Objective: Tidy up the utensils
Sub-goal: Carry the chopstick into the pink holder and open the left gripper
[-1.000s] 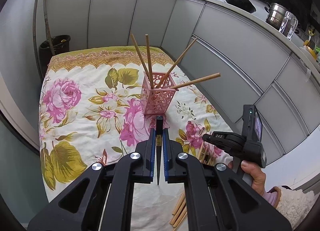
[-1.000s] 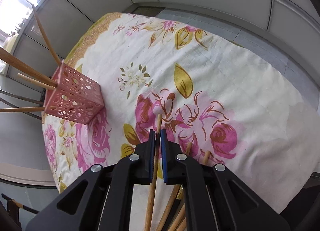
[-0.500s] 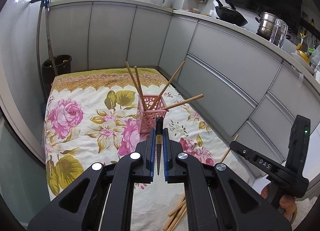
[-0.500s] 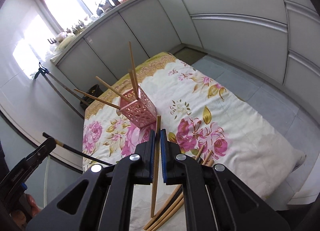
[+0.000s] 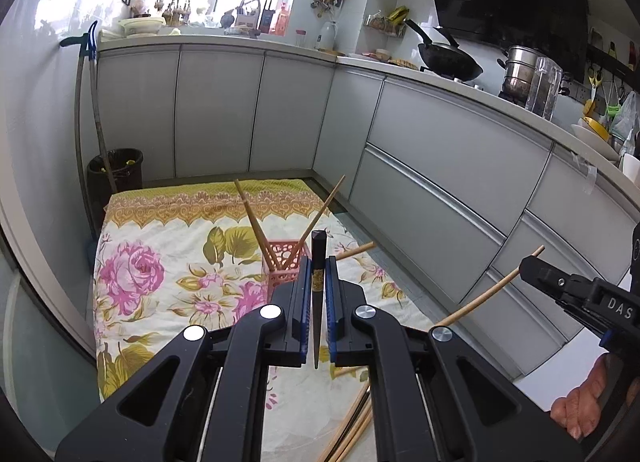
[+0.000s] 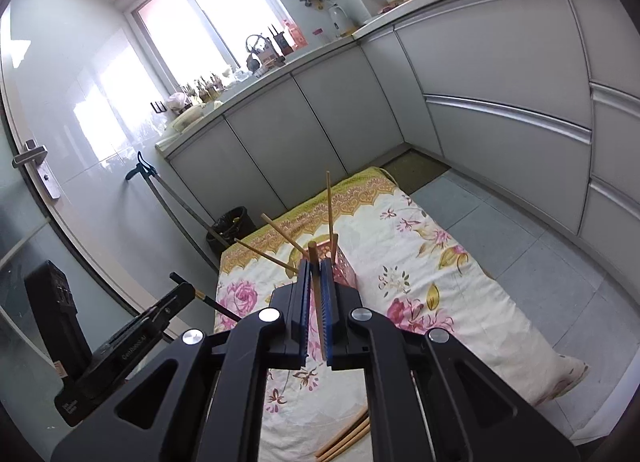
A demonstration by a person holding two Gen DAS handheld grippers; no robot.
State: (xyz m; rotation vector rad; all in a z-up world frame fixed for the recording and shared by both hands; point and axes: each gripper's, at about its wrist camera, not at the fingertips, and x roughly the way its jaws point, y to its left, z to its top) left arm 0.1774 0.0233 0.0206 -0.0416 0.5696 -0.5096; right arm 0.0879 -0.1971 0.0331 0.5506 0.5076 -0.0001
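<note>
A pink perforated utensil holder (image 5: 282,262) stands on a floral cloth (image 5: 160,258) on the floor, with several wooden chopsticks leaning out of it. It also shows in the right wrist view (image 6: 344,266). My left gripper (image 5: 317,274) is shut on a dark chopstick (image 5: 318,294), held high above the cloth, near the holder. My right gripper (image 6: 316,282) is shut on a light wooden chopstick (image 6: 315,282), also raised. In the left wrist view the right gripper (image 5: 528,266) is at the right with its chopstick (image 5: 484,294).
Loose wooden chopsticks (image 5: 352,430) lie on the cloth's near edge, also in the right wrist view (image 6: 344,438). Grey kitchen cabinets (image 5: 440,166) run along the back and right. A black bin (image 5: 116,172) and a mop handle (image 5: 92,122) stand at the back left.
Both grippers have risen well above the cloth, each carrying its chopstick. The right chopstick has left the pile on the cloth. The views now tilt up toward the cabinets and window.
</note>
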